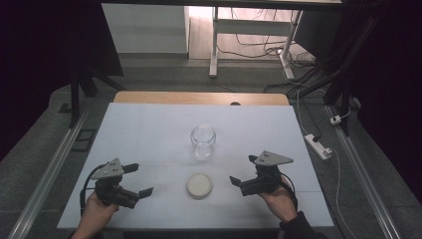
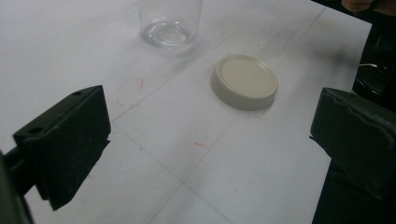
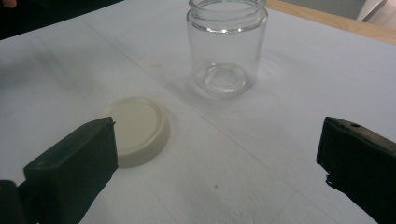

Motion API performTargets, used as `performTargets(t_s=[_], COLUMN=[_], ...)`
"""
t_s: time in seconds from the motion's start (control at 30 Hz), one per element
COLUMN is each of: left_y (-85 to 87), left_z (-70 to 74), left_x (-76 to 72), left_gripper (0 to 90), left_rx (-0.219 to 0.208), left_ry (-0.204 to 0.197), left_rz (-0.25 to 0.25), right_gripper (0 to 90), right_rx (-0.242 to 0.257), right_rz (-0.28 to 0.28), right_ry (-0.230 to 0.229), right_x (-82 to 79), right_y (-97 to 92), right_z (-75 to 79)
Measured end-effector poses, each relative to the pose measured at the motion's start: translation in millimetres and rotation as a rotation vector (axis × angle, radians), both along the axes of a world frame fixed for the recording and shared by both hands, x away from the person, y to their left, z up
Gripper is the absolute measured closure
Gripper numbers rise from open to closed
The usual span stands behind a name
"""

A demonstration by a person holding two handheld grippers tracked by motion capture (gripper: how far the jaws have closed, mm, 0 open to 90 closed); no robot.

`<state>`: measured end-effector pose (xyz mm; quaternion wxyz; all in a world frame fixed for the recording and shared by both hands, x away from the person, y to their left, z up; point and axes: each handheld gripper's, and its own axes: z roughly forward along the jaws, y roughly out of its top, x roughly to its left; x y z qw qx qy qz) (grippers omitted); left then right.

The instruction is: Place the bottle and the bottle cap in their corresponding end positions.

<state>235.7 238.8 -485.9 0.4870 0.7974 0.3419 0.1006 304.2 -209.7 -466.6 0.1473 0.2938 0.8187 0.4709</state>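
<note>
One glass jar (image 1: 203, 141) stands upright, mouth up, beyond the flat lid (image 1: 199, 185).

White table (image 1: 149, 129) bears glass jar (image 1: 203, 141), cream lid (image 1: 199, 185)

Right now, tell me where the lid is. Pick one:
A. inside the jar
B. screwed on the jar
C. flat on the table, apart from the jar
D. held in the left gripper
C: the lid lies flat on the table, nearer the person than the open jar, with both grippers open and clear of it.
</note>
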Motion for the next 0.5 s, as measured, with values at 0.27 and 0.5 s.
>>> performTargets(t_s=[0.27, 0.5], left_y=[19.8, 35.5], left_z=[-2.8, -7.4], left_x=[-16.0, -28.5], left_gripper=[0.0, 0.0], left_rx=[-0.017, -0.034], left_ry=[0.003, 0.014], left_rz=[0.062, 0.122], right_gripper=[0.0, 0.0], right_rx=[0.014, 0.020], right_rz=[-0.057, -0.121], right_ry=[-0.008, -0.005], right_x=[-15.0, -29.6], right_y=[-25.8, -50.5], right_z=[0.4, -1.9])
